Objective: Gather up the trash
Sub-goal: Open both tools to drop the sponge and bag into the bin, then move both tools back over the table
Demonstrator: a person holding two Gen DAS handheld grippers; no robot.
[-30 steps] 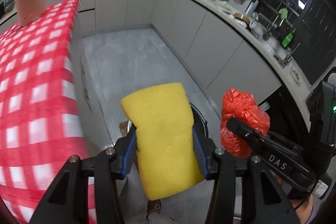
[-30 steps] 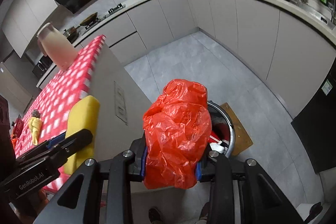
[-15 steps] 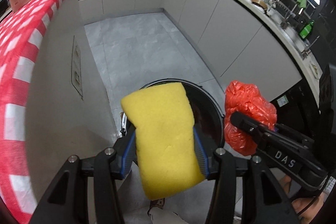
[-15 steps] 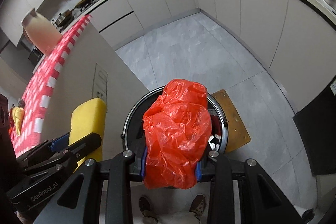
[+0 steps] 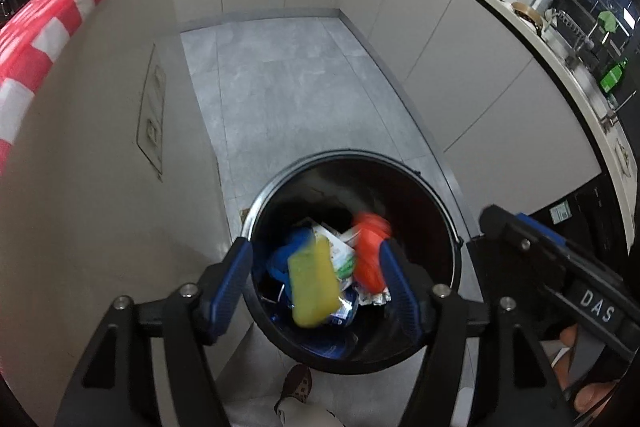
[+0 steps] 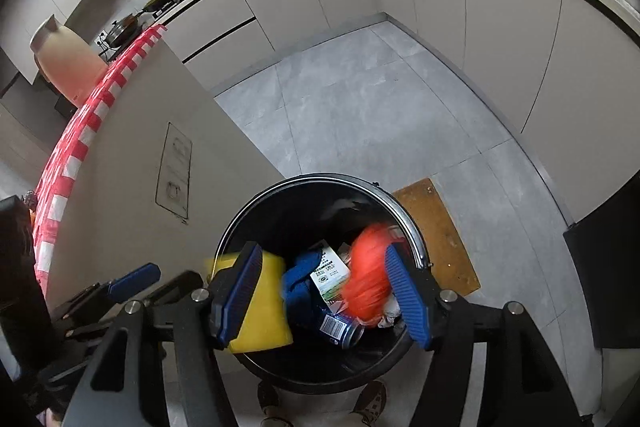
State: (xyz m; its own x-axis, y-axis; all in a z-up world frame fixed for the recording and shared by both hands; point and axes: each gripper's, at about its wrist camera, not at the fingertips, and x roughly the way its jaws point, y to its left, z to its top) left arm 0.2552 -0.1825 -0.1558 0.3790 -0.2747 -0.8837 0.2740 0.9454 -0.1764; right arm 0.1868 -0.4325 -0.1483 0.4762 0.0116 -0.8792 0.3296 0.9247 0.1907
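Both tongs, left [image 5: 316,279] and right [image 6: 324,291], are opening over the bin [image 5: 436,195], holding nothing. The sponge [image 5: 312,291] and red bag [image 6: 366,283] drop in. Next, I think, fetch more trash.

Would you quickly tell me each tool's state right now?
Left tool: opening, yellow sponge released.
Right tool: opening, red bag released.

Even daylight, fisheye-warped edges, falling trash motion-blurred

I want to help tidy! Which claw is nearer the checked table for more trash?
Probably left: the left claw, opening as the yellow sponge drops clear, hangs on the checked table's side of the bin.
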